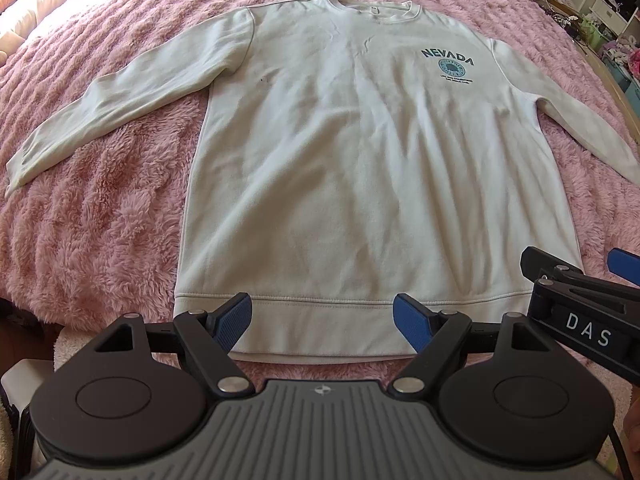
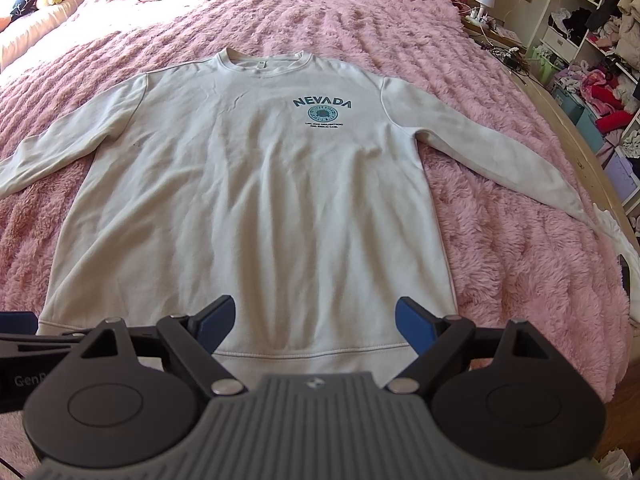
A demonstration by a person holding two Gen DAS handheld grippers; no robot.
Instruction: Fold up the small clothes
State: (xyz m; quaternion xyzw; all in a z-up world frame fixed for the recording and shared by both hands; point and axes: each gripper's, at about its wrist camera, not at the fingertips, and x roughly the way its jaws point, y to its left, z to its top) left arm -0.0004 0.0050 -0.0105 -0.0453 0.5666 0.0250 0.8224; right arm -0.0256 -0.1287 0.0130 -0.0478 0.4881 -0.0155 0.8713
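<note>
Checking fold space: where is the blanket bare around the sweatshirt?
Bare blanket lies beyond the collar, and between each sleeve and the body of the sweatshirt. It is crowded at the hem, where both grippers hover, jaws open.

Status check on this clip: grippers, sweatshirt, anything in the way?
Left gripper and right gripper open, empty. Sweatshirt flat, unfolded on pink blanket. Nothing on it.
</note>
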